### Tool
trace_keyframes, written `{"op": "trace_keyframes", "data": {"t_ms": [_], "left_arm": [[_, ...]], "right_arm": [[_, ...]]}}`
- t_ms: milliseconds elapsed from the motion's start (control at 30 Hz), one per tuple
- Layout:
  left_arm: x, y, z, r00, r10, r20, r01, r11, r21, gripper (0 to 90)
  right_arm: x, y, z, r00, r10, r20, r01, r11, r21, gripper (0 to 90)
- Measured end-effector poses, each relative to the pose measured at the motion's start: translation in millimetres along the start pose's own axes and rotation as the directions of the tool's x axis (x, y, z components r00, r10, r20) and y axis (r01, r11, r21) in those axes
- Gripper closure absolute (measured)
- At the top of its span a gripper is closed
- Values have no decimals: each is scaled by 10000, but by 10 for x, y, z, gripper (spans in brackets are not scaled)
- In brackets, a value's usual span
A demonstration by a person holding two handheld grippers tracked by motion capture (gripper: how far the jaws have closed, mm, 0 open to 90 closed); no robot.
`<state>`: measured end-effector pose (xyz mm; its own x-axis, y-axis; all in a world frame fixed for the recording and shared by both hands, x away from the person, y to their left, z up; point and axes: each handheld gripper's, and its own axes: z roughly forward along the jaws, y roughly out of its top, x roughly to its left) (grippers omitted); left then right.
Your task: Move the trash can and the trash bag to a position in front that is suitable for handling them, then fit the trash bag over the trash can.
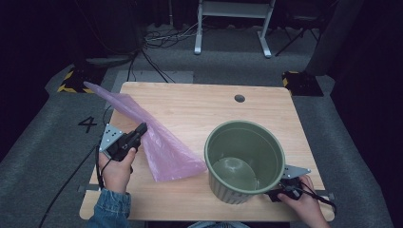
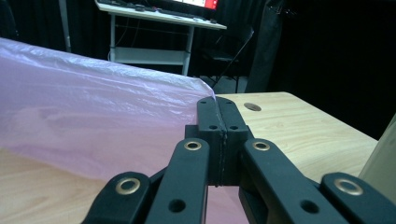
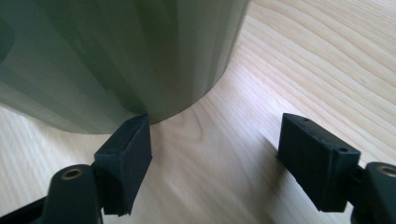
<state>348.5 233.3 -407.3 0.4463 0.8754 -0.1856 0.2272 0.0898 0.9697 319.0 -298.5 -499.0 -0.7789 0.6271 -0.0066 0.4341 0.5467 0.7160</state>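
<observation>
A translucent pink plastic bag (image 1: 164,149) stretches from the table's far left corner toward the middle, one end raised. My left gripper (image 1: 140,130) is shut on the bag's edge; in the left gripper view the closed jaws (image 2: 217,112) pinch the pink film (image 2: 93,107). An empty, ribbed green bin (image 1: 228,190) stands upright at the front right. Low on the table beside the bin's base sits my right gripper (image 1: 273,194), open. In the right gripper view (image 3: 215,144) one pad (image 3: 128,149) lies right at the bin's wall (image 3: 116,56), with bare wood between the pads.
The wooden table (image 1: 190,104) has a round cable hole (image 1: 239,98) near its far edge. Grey carpet surrounds it, with a white desk frame (image 1: 233,23) and cables beyond. A cable trails from the left gripper off the table's left edge.
</observation>
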Motion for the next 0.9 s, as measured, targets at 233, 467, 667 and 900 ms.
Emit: {"op": "trace_keyframes", "data": {"t_ms": [233,467,667,900], "left_arm": [[-29,217,17,9994,280,181,-275,9993,-253,900],[-119,495,-23,9966,737,366,-711,9951,-681,900],[-186,733,-66,9921,1168,457,-1118,9887,-997,900],[-245,929,-102,9876,1460,580,-1367,9806,-1405,900]], "right_arm": [[-63,34,78,9992,272,278,-265,9993,-257,227],[-87,11,83,9991,327,287,-315,9986,-435,215],[-89,9,81,9990,330,296,-317,9985,-438,215],[-90,9,81,9989,350,313,-336,9985,-433,215]]}}
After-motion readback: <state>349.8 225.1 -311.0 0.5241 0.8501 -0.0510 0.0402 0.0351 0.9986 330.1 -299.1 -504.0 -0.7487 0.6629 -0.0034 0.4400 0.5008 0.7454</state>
